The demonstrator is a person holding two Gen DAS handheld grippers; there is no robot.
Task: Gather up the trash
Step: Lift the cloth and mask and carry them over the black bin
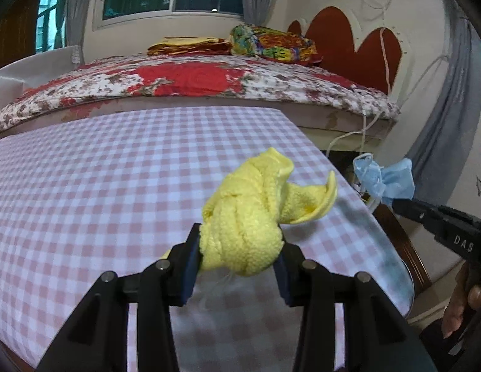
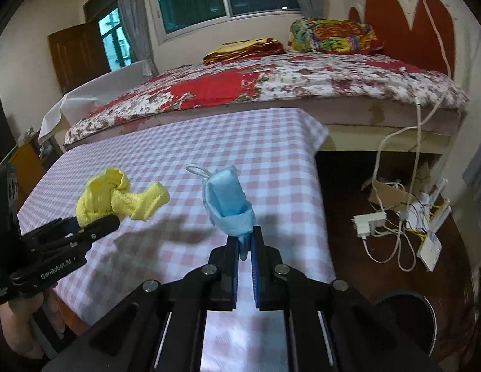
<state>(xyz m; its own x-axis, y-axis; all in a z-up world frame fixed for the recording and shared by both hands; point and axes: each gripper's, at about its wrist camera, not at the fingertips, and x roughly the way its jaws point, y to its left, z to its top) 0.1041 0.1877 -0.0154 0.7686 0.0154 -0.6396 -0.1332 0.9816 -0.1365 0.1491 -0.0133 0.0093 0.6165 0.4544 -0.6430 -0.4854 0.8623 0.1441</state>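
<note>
My left gripper point(image 1: 238, 248) is shut on a knotted yellow cloth point(image 1: 252, 214) and holds it above the pink checked table point(image 1: 116, 170). It also shows in the right wrist view point(image 2: 97, 221) with the yellow cloth point(image 2: 116, 198) at the left. My right gripper point(image 2: 245, 232) is shut on a crumpled blue face mask point(image 2: 228, 201), held above the table's right part point(image 2: 271, 155). In the left wrist view the mask point(image 1: 383, 179) sits past the table's right edge, pinched by the right gripper point(image 1: 395, 200).
A bed with a floral cover point(image 2: 271, 83) stands right behind the table. On the floor to the right lie a power strip and cables point(image 2: 383, 226) and a cardboard box point(image 2: 392, 192). A dark round bin rim point(image 2: 404, 313) shows at the lower right.
</note>
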